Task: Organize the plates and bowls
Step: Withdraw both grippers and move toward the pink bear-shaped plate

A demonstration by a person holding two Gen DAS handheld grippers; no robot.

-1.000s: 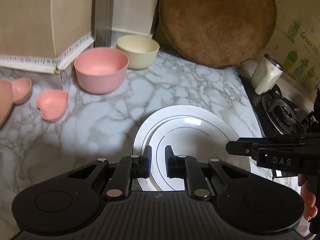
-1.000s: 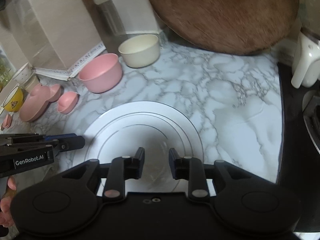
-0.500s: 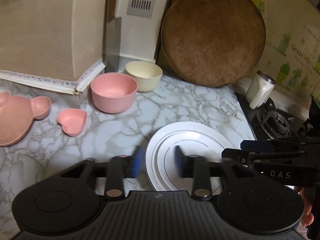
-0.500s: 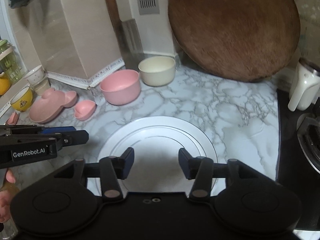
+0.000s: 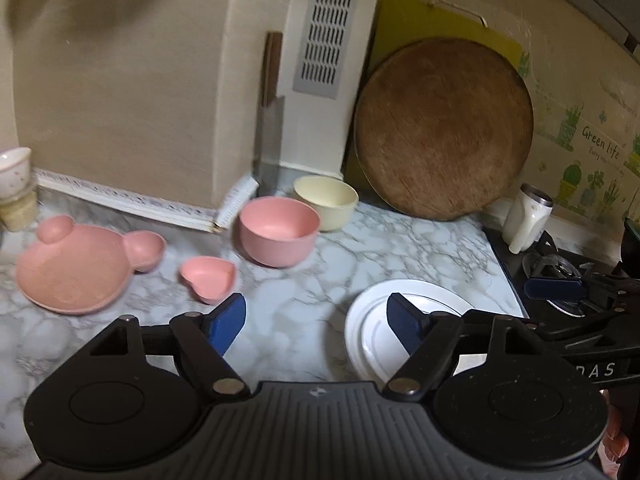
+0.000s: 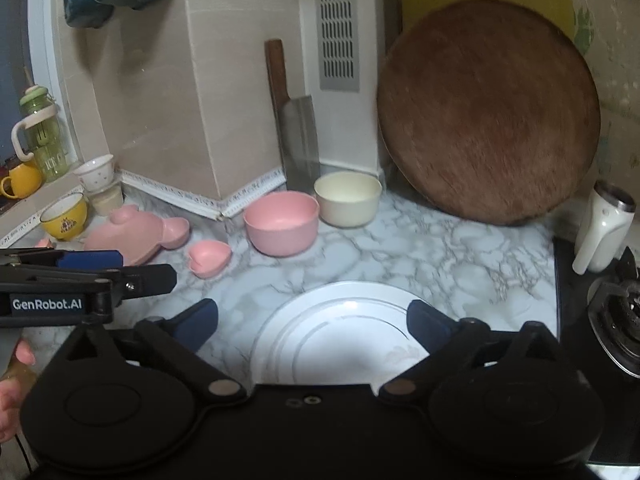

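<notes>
Left gripper (image 5: 316,320) spread wide above marble counter (image 5: 304,300), right gripper (image 6: 312,322) spread wide over white plate (image 6: 340,332), pink bowl (image 6: 281,222) beside cream bowl (image 6: 347,198)

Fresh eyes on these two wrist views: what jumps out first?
The big round wooden board leaning on the back wall, with a cleaver propped upright to its left. On the marble counter, white plates lie in front, and a row of pink dishes starts with the pink bowl.

My marble counter (image 6: 440,248) has a white plate (image 6: 340,332), pink bowl (image 6: 282,224), cream bowl (image 6: 347,199), heart dish (image 6: 210,258) and bear plate (image 6: 136,236) sitting on it.
</notes>
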